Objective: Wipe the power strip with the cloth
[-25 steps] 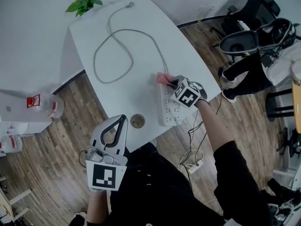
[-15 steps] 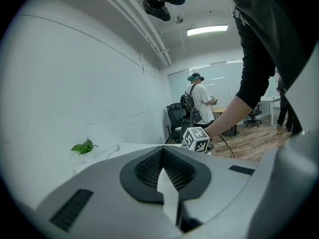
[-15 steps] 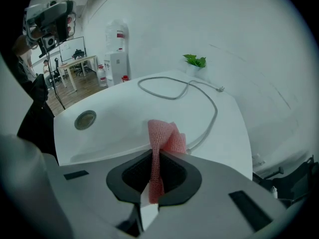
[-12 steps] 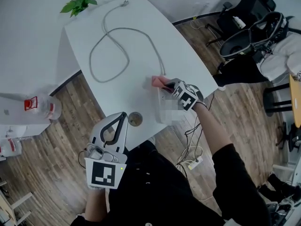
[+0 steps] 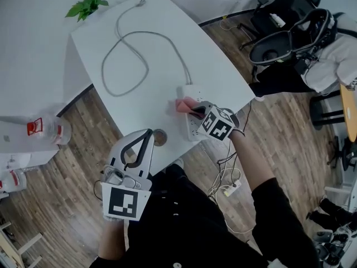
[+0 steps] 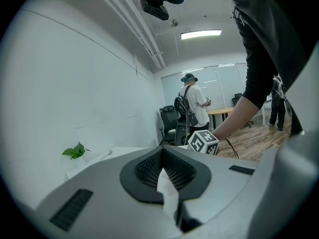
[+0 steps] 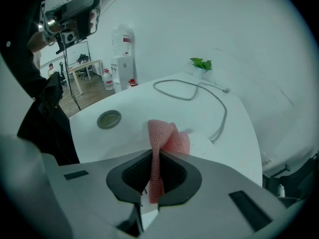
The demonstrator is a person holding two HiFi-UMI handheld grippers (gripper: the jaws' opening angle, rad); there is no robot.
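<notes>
A white power strip (image 5: 194, 128) lies near the table's near right edge, its grey cable (image 5: 129, 52) looping across the top. My right gripper (image 5: 196, 110) is shut on a pink cloth (image 5: 182, 105), which rests on the strip's left side a little below its far end. In the right gripper view the cloth (image 7: 167, 138) stands pinched between the jaws of this gripper (image 7: 154, 159), over the strip (image 7: 202, 144). My left gripper (image 5: 147, 133) hangs off the table's near edge, shut, holding nothing; seen from its own camera (image 6: 162, 156) the pads meet.
A round grommet (image 5: 160, 137) sits in the table (image 5: 167, 21) just left of the strip. A small green plant (image 5: 83, 5) stands at the far left corner. Office chairs (image 5: 287, 41) are at the right, water bottles (image 5: 46, 130) at the left on the wooden floor.
My right gripper has drawn the cloth from the strip's far end a little way toward the near end, uncovering that far end. The left gripper stays where it was.
</notes>
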